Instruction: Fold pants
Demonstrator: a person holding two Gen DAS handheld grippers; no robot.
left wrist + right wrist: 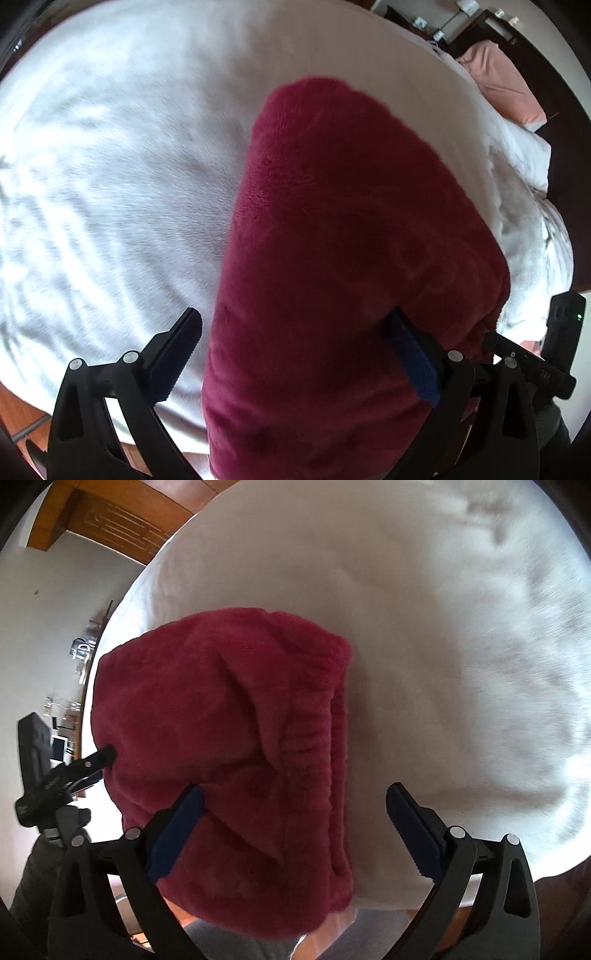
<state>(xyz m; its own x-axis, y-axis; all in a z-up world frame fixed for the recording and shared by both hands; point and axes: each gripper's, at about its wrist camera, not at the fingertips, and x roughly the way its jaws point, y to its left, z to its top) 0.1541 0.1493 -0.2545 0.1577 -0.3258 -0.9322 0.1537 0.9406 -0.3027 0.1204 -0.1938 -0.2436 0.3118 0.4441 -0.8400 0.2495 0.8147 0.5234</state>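
The pants (351, 258) are dark red fleece, lying folded into a long thick bundle on the white bed (110, 166). In the right wrist view the pants (229, 746) show a ribbed waistband along the right edge. My left gripper (295, 328) is open, with its jaws wide apart around the near end of the bundle; the cloth lies between them. My right gripper (295, 805) is open over the near right part of the pants. The left gripper also shows in the right wrist view (66, 775), at the pants' left edge.
A pink pillow (506, 85) and rumpled white bedding (524, 221) lie at the far right of the bed. A wooden door (110, 520) and a white wall stand beyond the bed. The bed's near edge and wooden floor (22, 410) are close below.
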